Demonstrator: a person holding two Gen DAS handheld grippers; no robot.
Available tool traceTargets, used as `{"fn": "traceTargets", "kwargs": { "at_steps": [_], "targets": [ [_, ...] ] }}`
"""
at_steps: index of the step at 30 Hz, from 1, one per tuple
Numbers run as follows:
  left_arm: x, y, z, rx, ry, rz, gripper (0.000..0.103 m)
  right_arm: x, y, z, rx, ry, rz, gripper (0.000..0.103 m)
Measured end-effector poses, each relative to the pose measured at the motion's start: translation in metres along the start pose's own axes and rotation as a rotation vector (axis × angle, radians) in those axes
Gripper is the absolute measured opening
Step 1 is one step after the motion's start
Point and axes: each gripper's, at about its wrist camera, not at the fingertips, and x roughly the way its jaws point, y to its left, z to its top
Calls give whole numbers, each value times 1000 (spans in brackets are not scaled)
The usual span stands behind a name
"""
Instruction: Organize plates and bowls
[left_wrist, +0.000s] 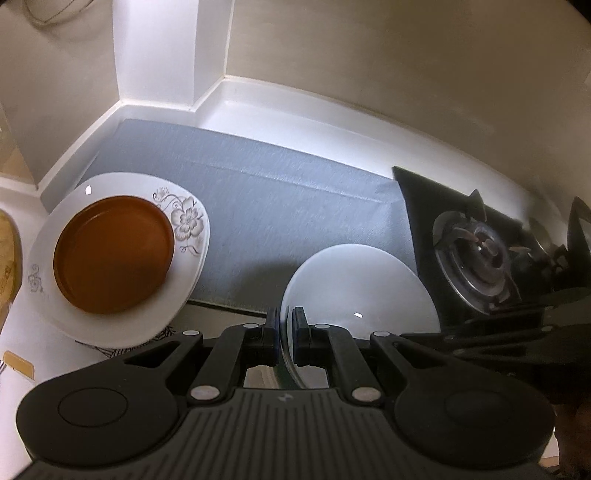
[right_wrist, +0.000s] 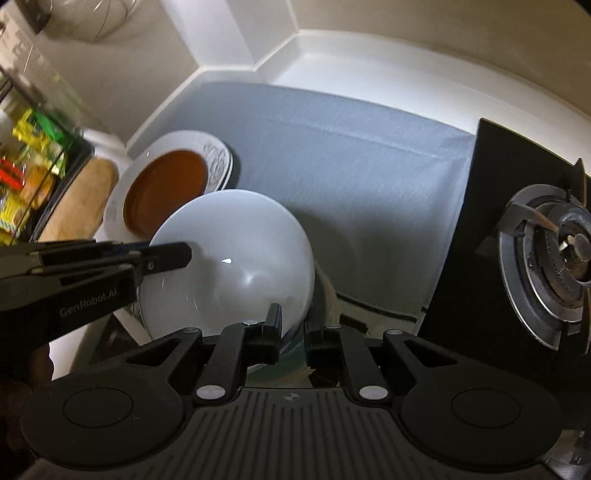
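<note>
A plain white bowl (left_wrist: 354, 280) (right_wrist: 229, 251) is held over the front of the grey mat (left_wrist: 277, 206) (right_wrist: 351, 166), tilted. My left gripper (left_wrist: 286, 328) is shut on its rim; in the right wrist view the left gripper (right_wrist: 155, 254) reaches in from the left onto the bowl's left edge. My right gripper (right_wrist: 293, 332) is shut on the bowl's near rim, and in the left wrist view the right gripper (left_wrist: 413, 336) comes in from the right. A brown plate (left_wrist: 110, 254) (right_wrist: 166, 188) lies on stacked white floral plates (left_wrist: 188, 221) (right_wrist: 218, 158) at the mat's left.
A black gas stove (left_wrist: 480, 251) (right_wrist: 554, 258) borders the mat on the right. Tiled walls and a white corner column close off the back. A tan wooden piece (right_wrist: 81, 199) and a rack with colourful packets (right_wrist: 29, 155) stand to the left of the plates.
</note>
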Motion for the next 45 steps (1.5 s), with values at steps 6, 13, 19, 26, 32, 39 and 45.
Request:
{"fn": "traceTargets", "kwargs": {
  "at_steps": [6, 13, 19, 26, 32, 39, 45],
  "targets": [
    [11, 3, -3, -27, 36, -13, 6, 10, 3, -1, -8, 35, -19, 13],
    [17, 2, -4, -15, 56, -5, 6, 15, 2, 1, -14, 70, -36, 13],
    [21, 1, -4, 7, 72, 12, 6, 20, 2, 5, -14, 104, -30, 13],
    [21, 0, -5, 5, 70, 17, 6, 22, 4, 8, -28, 119, -42, 13],
    [21, 5, -6, -12, 66, -1, 6, 24, 8, 9, -38, 133, -49, 18],
    [22, 15, -7, -42, 68, -35, 9, 20, 1, 10, 2, 118, -38, 19],
    [19, 15, -7, -34, 54, -63, 9, 14, -7, 9, 41, 75, -44, 20]
  ]
}}
